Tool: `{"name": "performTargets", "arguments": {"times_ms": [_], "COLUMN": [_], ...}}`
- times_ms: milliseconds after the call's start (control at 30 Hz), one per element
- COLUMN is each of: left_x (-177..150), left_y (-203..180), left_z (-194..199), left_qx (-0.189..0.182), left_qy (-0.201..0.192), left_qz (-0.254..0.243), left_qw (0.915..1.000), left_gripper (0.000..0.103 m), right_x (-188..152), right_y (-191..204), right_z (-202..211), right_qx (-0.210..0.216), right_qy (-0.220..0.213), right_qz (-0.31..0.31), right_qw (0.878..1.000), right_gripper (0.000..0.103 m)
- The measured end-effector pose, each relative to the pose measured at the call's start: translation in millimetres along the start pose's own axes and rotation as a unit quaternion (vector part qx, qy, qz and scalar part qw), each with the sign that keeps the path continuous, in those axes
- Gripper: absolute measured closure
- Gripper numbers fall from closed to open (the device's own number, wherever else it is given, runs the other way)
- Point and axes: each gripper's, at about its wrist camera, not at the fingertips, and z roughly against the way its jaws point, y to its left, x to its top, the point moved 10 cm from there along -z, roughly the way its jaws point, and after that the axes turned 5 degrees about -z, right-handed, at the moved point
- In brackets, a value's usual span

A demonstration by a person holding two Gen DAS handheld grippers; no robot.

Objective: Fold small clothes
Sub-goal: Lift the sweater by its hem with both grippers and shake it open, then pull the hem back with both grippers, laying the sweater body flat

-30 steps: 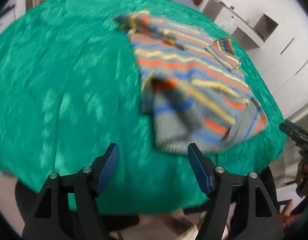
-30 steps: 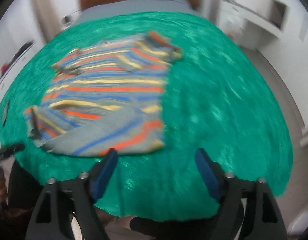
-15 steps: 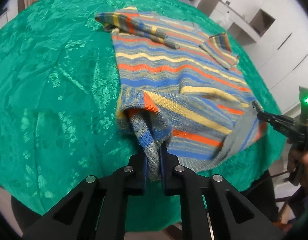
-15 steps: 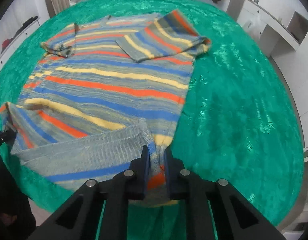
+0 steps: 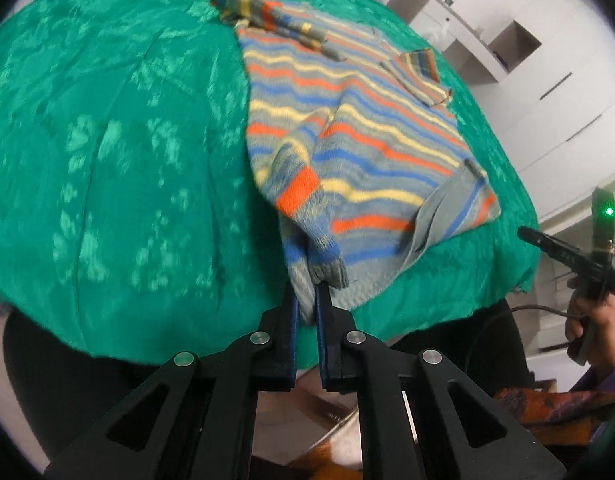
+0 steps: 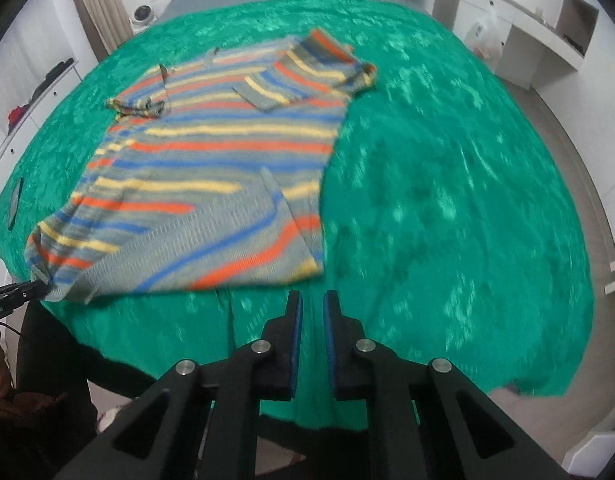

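Note:
A small striped knit sweater (image 5: 359,136) in grey, blue, orange and yellow lies on the green tablecloth (image 5: 107,140). My left gripper (image 5: 305,292) is shut on the sweater's near hem corner, at the table's front edge. In the right wrist view the sweater (image 6: 211,176) lies flat, sleeves folded in at the far end. My right gripper (image 6: 312,300) has its jaws nearly closed with nothing between them, just off the sweater's near right hem corner. It also shows in the left wrist view (image 5: 563,248), off the table's right edge.
The green cloth (image 6: 447,200) covers a round table that drops away at the front. White shelves and cabinets (image 5: 527,48) stand behind on the right. A white shelf unit (image 6: 547,32) is at the back right, drawers at the left.
My right gripper has let go of the sweater's hem corner and pulled back off it. My left gripper keeps its hold and has drawn back toward the table edge.

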Motion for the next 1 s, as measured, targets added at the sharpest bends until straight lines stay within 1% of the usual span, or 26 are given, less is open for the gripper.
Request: {"name": "performTargets", "arguments": {"times_ms": [67,167,233,267,300,400,500,567,600,633,667,700,733,767,800,900,933,1000], "left_x": [-4.3,-6.2,-6.5,-6.1,-5.6,-5.9,-6.1,-4.6,-3.9,-3.4,-3.0,-2.4,-2.5,-3.0,-3.6,-11.5,-15.8,-25.1], "left_y": [5.6,12.5,14.5,15.1,15.4,15.6,14.4,13.3,12.6,12.8,12.9,13.3,14.2,15.0,15.4,16.4,16.3,16.8], "left_z": [-3.2,-6.0,-5.9,-6.2,-6.5,-8.1,-10.2,-9.7,-9.4,-8.5,-7.1,-6.3,-4.8,-2.9,-1.1,4.4,4.7,3.8], "left_qx": [-0.001,-0.008,-0.008,-0.008,-0.008,-0.007,-0.002,0.005,0.005,0.006,0.007,0.007,0.008,0.008,0.008,0.009,0.009,0.012], "left_qy": [0.005,0.008,0.006,0.006,0.005,0.005,0.009,0.009,0.008,0.006,0.005,0.004,0.004,0.003,0.004,0.015,0.023,0.042], "left_qz": [0.013,0.033,0.034,0.035,0.036,0.038,0.036,0.031,0.029,0.03,0.032,0.033,0.035,0.037,0.037,0.024,0.018,0.003], "left_qw": [0.9999,0.9994,0.9994,0.9993,0.9993,0.9992,0.9993,0.9995,0.9995,0.9995,0.9995,0.9994,0.9994,0.9993,0.9993,0.9996,0.9995,0.999], "left_gripper": [0.099,0.099,0.099,0.099,0.099,0.099,0.099,0.1,0.1,0.1,0.1,0.1,0.1,0.1,0.1,0.1,0.1,0.1], "right_x": [-8.2,-8.7,-1.3,3.1,9.5,33.9,58.9,69.2,73.6,78.4,80.7,80.5,78.8,76.3,73.4,51.3,36.6,10.1], "right_y": [-4.5,-7.6,-6.5,-5.6,-4.1,0.5,19.4,36.4,43.0,49.5,52.3,52.9,52.7,51.5,49.5,43.1,35.4,22.4], "right_z": [-3.8,-3.8,-3.2,-3.1,-2.4,-2.3,-10.5,-20.0,-27.7,-41.2,-52.8,-64.1,-74.1,-78.0,-75.9,-44.6,-28.5,-7.9], "right_qx": [-0.002,-0.004,-0.002,0.0,0.005,0.004,0.024,0.035,0.032,0.03,0.033,0.035,0.039,0.041,0.043,0.064,0.066,0.064], "right_qy": [0.01,0.007,0.0,-0.003,-0.009,-0.028,-0.035,-0.033,-0.028,-0.017,-0.005,0.009,0.025,0.034,0.034,0.026,0.024,0.025], "right_qz": [-0.008,-0.018,-0.022,-0.022,-0.02,0.0,0.035,0.068,0.084,0.098,0.103,0.105,0.106,0.107,0.107,0.133,0.148,0.154], "right_qw": [1.0,1.0,1.0,1.0,1.0,1.0,0.998,0.996,0.996,0.995,0.994,0.994,0.993,0.993,0.993,0.989,0.987,0.986], "right_gripper": [0.092,0.089,0.07,0.05,0.042,0.042,0.042,0.041,0.038,0.038,0.038,0.045,0.06,0.1,0.099,0.099,0.099,0.099]}}
